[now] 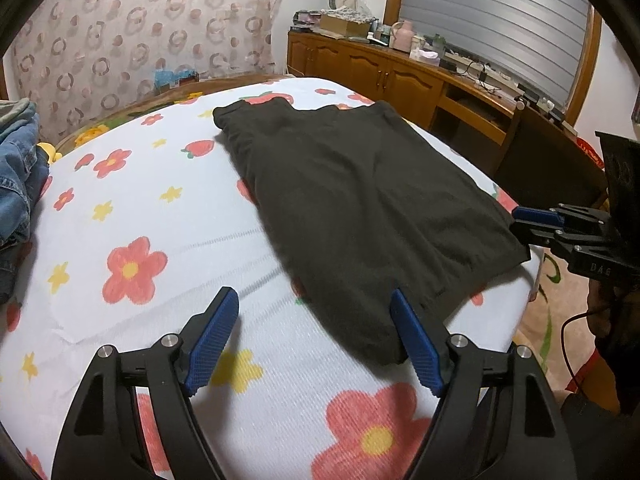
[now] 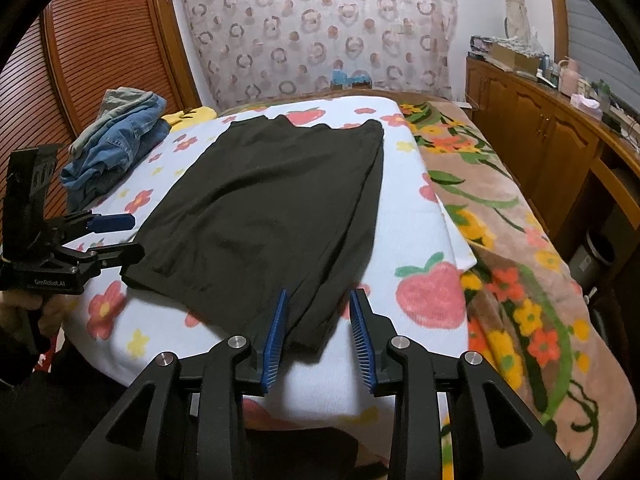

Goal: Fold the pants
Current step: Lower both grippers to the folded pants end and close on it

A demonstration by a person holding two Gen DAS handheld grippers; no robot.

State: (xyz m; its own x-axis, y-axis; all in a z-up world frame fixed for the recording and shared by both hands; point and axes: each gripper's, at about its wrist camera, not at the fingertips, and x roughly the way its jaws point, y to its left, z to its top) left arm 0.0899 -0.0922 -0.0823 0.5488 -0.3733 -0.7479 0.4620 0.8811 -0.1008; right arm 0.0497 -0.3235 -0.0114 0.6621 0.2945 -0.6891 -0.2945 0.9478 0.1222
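Dark pants [image 1: 360, 200] lie flat on a white flowered bed cover [image 1: 140, 200], folded lengthwise, waist at the far end. They also show in the right wrist view [image 2: 272, 208]. My left gripper [image 1: 314, 308] is open, its jaws wide apart, with its right finger at the near hem corner. It shows from the side in the right wrist view [image 2: 134, 236], beside the left hem corner. My right gripper [image 2: 318, 312] is open, straddling the near right hem corner. It shows in the left wrist view [image 1: 520, 226] at the pants' right hem corner.
A pile of blue jeans [image 2: 116, 144] lies on the bed's left side. A flowered brown blanket [image 2: 520, 260] covers the right side. A wooden cabinet [image 2: 552, 140] with clutter runs along the right wall. A patterned curtain [image 2: 320, 28] hangs behind.
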